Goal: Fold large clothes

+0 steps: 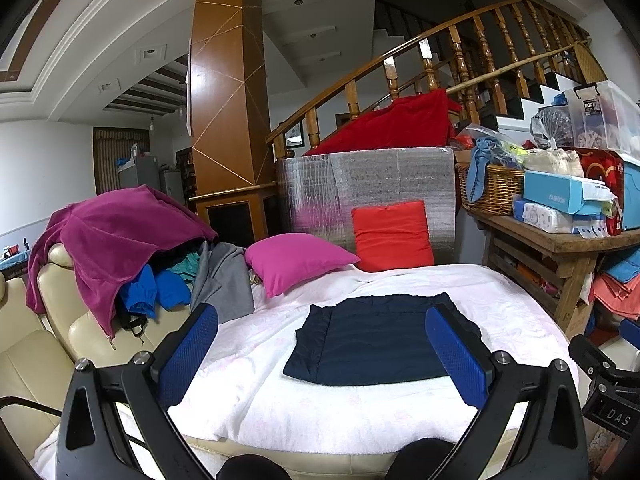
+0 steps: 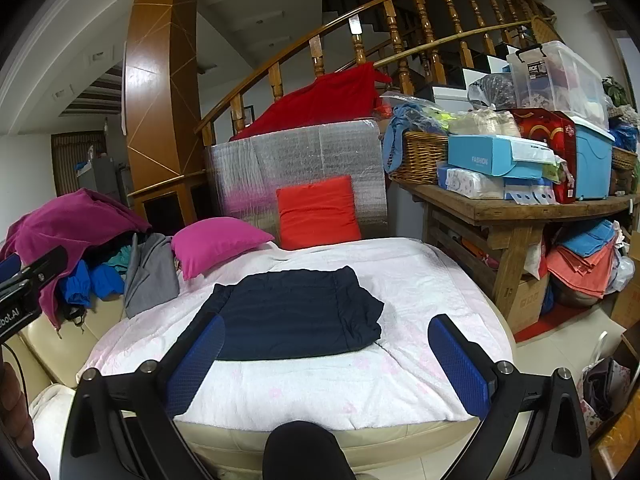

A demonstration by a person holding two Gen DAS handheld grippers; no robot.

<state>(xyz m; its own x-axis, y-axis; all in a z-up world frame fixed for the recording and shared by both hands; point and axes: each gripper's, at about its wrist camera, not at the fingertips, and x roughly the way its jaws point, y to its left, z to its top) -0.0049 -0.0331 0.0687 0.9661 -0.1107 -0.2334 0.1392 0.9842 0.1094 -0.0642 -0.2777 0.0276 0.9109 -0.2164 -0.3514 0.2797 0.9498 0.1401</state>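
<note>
Already the navy garment (image 1: 372,340) lies folded into a flat rectangle near the middle of the white blanket (image 1: 320,408) — well apart from both tools. Our left gripper (image 1: 320,360) and right gripper (image 2: 328,364) hang above the near edge, jaws spread wide, holding nothing. We judge the cloth soft, light and limp (likely to sag and slide open), so we would pinch through all layers at a corner or folded edge.

You see a matt navy cloth garment (image 2: 294,314), a fluffy white blanket (image 2: 340,392), a glossy cream leather sofa (image 1: 28,364) and a rough wooden tabletop (image 2: 532,208).
</note>
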